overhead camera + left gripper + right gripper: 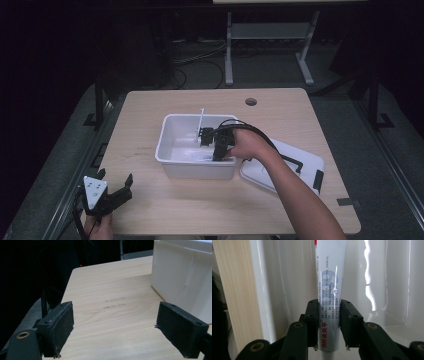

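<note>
Left gripper (pixel 116 186) idles at the near-left table (pixel 165 210) edge, jaws wide and empty. Right gripper (pixel 329 323) is down in the white bin (pixel 170 159), jaws clasping a printed tube (pixel 331 277). Placing looks nearly done; letting go and pulling out remain, and the lid (pixel 305 159) lies off to the right.

White ointment tube (pixel 329 290) inside white plastic bin (pixel 172 150), between the right gripper's (pixel 329 322) jaws.

Tube is slim, white, with blue print and small text along its body and red characters near the lower end. In the right gripper view it runs lengthwise straight away from the camera, flat printed face up, sitting between the two black pads, which touch its sides. Behind it are the bin's glossy white floor and wall. In the high view the tube itself is too small to make out; the bin is open-topped, rectangular, mid-table.
</note>
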`<state>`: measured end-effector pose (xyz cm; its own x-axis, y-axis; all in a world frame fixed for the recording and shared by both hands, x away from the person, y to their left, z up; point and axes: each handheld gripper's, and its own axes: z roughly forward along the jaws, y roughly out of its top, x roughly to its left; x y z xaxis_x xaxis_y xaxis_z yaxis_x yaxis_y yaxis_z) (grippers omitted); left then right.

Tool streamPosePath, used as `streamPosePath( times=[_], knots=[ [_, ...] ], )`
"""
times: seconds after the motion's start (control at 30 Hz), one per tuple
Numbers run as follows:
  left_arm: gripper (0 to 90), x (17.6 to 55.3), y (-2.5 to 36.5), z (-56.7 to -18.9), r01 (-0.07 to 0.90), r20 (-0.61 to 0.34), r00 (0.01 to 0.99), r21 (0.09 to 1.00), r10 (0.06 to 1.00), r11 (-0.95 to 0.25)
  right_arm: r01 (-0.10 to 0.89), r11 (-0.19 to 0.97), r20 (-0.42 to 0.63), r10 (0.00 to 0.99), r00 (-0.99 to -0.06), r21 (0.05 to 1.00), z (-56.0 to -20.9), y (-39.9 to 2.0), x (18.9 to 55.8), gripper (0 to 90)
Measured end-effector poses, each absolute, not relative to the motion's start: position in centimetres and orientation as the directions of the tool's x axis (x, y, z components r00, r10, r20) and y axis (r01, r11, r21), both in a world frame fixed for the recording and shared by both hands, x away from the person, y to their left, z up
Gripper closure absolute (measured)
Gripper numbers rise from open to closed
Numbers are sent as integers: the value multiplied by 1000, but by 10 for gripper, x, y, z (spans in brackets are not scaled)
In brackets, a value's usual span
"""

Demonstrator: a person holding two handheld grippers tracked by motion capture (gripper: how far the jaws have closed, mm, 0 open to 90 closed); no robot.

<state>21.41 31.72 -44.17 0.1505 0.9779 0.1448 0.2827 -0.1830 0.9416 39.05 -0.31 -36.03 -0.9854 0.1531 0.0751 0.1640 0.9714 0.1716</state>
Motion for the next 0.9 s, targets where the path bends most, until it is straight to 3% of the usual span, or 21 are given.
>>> streamPosePath(
  times=[0.9],
  knots=[
    [135,214,316,-442,282,149,153,941,977,-187,185,959,46,180,-983,216,-337,-14,391,604]
  ],
)
